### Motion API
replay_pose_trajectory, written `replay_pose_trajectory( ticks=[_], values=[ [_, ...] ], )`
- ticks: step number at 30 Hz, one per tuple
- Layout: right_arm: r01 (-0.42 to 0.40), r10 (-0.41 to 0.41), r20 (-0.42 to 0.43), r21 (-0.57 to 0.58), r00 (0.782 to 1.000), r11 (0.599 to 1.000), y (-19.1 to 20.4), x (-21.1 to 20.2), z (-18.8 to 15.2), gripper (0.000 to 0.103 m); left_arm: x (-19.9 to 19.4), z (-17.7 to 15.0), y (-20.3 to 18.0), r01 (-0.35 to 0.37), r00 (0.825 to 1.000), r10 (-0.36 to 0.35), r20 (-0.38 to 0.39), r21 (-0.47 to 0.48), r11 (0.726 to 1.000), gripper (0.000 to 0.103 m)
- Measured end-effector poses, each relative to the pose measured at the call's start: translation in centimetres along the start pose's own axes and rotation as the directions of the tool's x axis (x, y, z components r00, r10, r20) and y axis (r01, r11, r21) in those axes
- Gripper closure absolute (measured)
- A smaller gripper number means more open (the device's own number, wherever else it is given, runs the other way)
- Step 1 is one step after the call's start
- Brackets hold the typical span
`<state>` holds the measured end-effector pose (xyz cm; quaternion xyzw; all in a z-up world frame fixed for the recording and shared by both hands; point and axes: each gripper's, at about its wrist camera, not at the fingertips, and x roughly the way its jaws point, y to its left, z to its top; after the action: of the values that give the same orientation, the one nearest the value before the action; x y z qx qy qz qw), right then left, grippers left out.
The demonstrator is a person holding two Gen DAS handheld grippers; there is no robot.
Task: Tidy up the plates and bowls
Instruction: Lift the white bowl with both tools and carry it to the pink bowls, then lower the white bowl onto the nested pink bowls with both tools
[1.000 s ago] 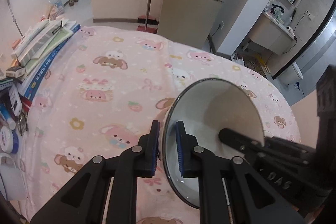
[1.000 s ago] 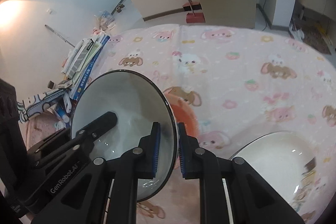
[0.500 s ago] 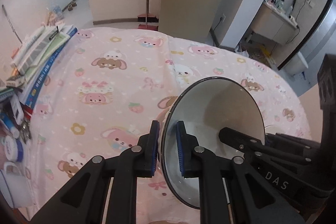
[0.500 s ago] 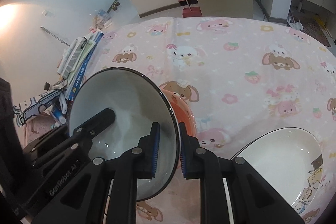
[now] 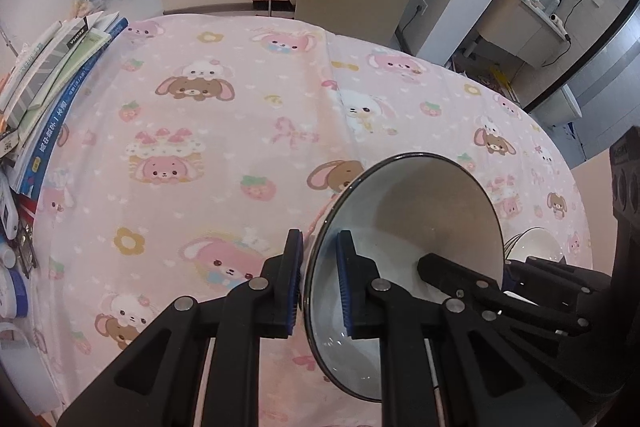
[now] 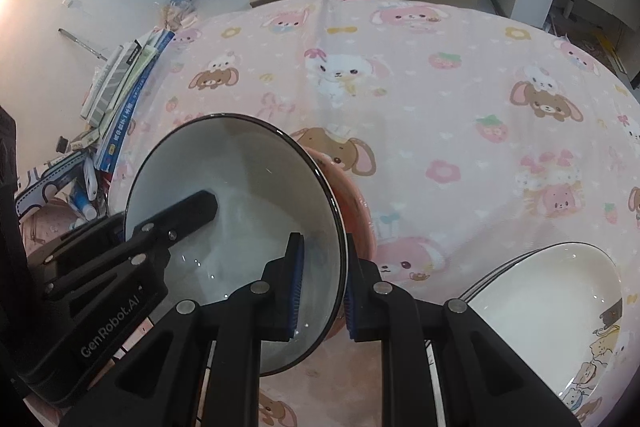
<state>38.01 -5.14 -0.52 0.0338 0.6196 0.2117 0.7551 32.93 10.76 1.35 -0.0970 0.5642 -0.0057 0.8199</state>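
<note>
While both tools point(image 5: 318, 283) point(image 6: 322, 285) clamp one white bowl point(image 6: 236, 227), one plate point(image 6: 548, 303) lies beside.

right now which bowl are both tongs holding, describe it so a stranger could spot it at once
On the pink cartoon-bunny tablecloth, look near the front edge, right of the stack of books. The white bowl with a thin black rim is tipped on edge there, pinched by the left tongs and right tongs. The orange-red bowl sits behind it; the cartoon-printed dish lies flat.
</note>
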Motion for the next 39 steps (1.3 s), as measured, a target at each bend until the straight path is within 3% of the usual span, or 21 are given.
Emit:
replay_pose_trajectory(
  ticks=[19,26,39],
  values=[
    [0.047,-0.046,0.026,-0.029,0.999,0.998,0.2,-0.3,0.0,0.081,1.9,0.1,0.1,-0.001,0.999,0.001,-0.037,0.024,1.000,0.087],
    [-0.015,0.015,0.012,-0.014,1.000,1.000,-0.7,-0.4,0.4,0.081,2.0,0.1,0.5,0.025,0.999,-0.025,-0.044,0.016,1.000,0.086],
    [0.051,-0.049,0.034,-0.073,0.998,0.996,0.4,-0.9,-0.1,0.081,2.0,0.2,0.9,0.053,0.998,-0.052,-0.044,0.004,0.999,0.084]
  ],
)
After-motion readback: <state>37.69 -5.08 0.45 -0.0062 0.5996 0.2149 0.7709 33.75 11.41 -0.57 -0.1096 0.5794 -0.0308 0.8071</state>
